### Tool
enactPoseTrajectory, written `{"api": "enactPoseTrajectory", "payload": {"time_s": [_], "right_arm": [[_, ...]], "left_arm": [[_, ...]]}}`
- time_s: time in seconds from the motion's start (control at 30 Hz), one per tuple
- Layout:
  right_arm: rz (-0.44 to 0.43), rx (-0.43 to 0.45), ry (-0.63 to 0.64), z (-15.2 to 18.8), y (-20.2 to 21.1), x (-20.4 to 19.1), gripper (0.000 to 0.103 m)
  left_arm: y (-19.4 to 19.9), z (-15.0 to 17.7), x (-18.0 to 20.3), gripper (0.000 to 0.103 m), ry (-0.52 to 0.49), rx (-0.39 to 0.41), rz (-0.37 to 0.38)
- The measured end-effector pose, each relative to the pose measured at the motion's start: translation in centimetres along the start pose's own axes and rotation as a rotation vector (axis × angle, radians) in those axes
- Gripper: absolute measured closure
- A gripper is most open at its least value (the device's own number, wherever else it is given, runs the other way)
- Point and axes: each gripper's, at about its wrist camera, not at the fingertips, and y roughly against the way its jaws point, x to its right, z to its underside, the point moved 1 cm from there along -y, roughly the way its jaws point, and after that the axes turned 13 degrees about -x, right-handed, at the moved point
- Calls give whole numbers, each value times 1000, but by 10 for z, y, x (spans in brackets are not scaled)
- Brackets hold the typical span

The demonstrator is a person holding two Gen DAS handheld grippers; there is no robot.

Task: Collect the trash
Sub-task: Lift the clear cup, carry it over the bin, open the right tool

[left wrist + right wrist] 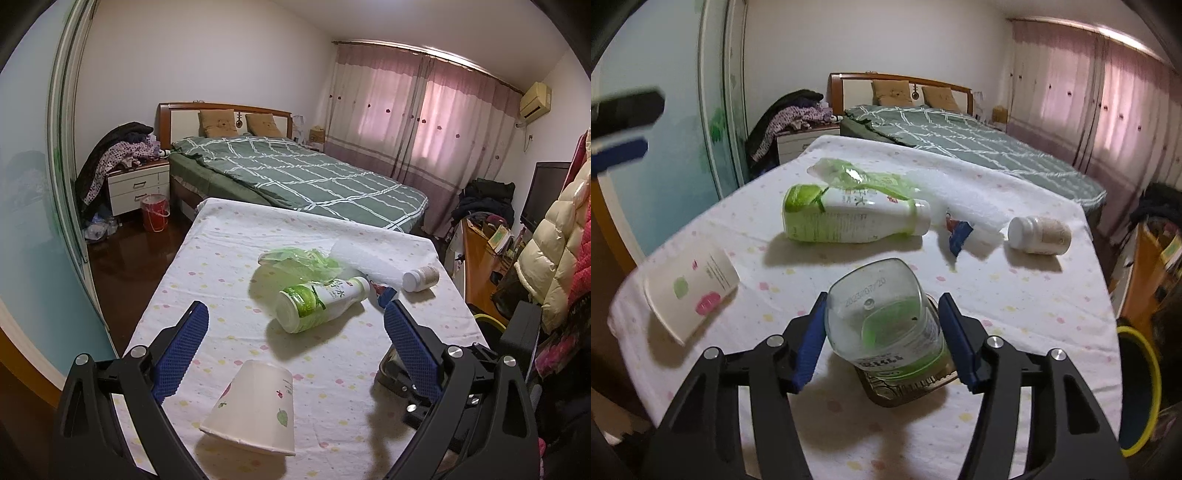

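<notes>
White-walled bedroom, green-quilted bed (295, 173), pink curtains (424, 110), dark wood floor (129, 254)

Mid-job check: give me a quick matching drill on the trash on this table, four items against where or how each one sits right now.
Items:
1. paper cup
2. green-and-white bottle
3. clear plastic cup
4. small white-capped jar

States:
A. lying on its side at the far right of the table
B. between the blue fingers of the right hand-held gripper
C. lying on its side mid-table, partly under a green plastic bag
D. tipped over nearest the open left hand-held gripper

Pairs: 1-D, 2-C, 3-B, 4-A
</notes>
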Motion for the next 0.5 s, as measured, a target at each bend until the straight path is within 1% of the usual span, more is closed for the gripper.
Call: {"api": "enactPoseTrajectory", "payload": {"time_s": [0.13,0.3,0.4,0.5], "right_arm": [[-92,14,-48,-4,9,9,46],[-167,48,-116,-12,27,24,46],[-157,83,-153,-15,39,37,46],[-130,106,-209,-15,47,58,46]], "left_arm": [[-3,1,2,9,3,-9,2],[-5,0,2,9,-6,-13,7],[-6,1,2,9,-9,-15,12],[-10,2,4,9,-16,-26,16]]}}
